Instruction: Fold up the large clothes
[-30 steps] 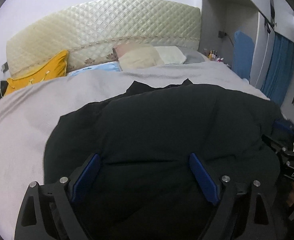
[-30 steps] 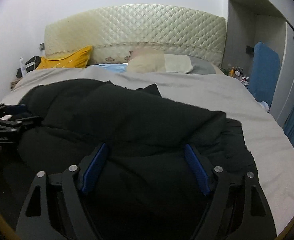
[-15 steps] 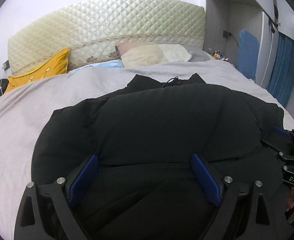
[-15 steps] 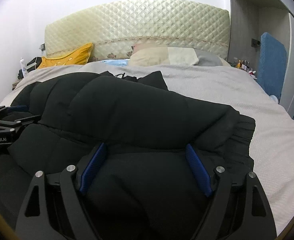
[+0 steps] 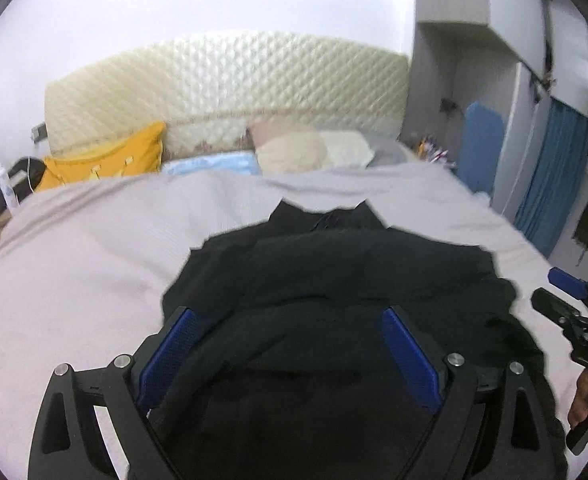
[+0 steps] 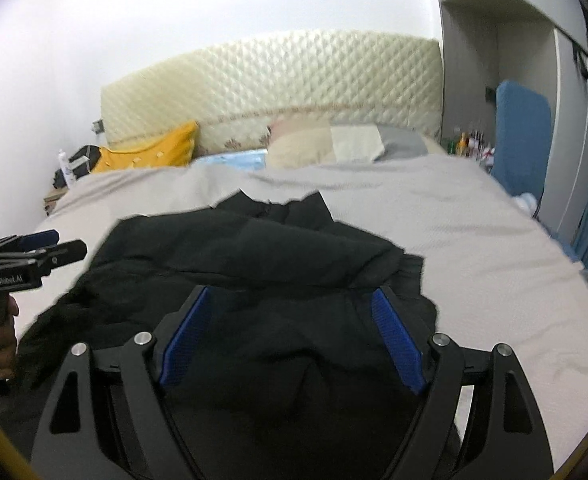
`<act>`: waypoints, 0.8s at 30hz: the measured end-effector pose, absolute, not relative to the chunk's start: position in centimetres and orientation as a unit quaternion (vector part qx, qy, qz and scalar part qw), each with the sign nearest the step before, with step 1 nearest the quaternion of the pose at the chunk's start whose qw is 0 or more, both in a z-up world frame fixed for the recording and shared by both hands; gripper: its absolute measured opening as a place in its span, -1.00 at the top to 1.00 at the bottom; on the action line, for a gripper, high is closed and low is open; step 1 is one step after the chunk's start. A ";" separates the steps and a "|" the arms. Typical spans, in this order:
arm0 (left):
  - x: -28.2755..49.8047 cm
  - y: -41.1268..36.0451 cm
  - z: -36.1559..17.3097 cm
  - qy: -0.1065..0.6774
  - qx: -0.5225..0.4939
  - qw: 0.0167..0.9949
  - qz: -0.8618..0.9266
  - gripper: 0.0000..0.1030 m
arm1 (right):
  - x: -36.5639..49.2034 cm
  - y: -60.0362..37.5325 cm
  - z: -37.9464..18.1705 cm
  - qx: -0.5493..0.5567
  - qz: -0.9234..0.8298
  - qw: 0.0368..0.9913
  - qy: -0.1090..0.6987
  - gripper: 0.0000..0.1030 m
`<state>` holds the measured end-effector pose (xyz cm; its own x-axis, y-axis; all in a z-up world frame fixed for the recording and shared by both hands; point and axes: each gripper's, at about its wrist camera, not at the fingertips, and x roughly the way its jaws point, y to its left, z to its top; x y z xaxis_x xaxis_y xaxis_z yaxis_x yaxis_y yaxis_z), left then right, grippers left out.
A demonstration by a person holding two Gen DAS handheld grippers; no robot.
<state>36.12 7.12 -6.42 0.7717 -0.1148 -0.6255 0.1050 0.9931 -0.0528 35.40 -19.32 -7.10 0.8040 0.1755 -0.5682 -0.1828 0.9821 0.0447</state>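
Observation:
A large black padded jacket (image 5: 333,280) lies folded in a bundle on the grey bed cover (image 5: 94,248); it also shows in the right wrist view (image 6: 254,256). My left gripper (image 5: 290,336) is open above the jacket's near left part, its blue pads wide apart and holding nothing. My right gripper (image 6: 290,320) is open above the near right part, also empty. Each gripper shows in the other's view, the right one (image 5: 573,312) and the left one (image 6: 26,256), both beside the jacket.
A quilted cream headboard (image 5: 230,88) and pillows, one yellow (image 5: 106,160), are at the far end. A blue board (image 6: 521,136) and a wardrobe with a blue curtain (image 5: 549,176) stand to the right. A bedside stand with bottles (image 6: 64,172) is at left.
Both grippers have pulled back and risen from the jacket. The jacket looks smaller and lies further ahead on the bed. Both stay open.

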 end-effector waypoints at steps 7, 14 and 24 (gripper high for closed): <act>25.7 7.4 0.1 0.303 0.022 0.951 -0.059 -0.83 | 26.0 -19.4 -0.8 0.002 0.099 0.956 0.277 -0.63; 17.6 9.9 1.6 0.310 -0.021 0.948 -0.064 -0.83 | 17.3 -20.5 1.7 0.008 0.108 0.956 0.272 -0.65; 12.2 12.0 -5.0 0.382 -0.036 0.920 -0.074 -0.83 | 13.6 -24.4 -4.1 0.010 0.099 0.930 0.355 -0.76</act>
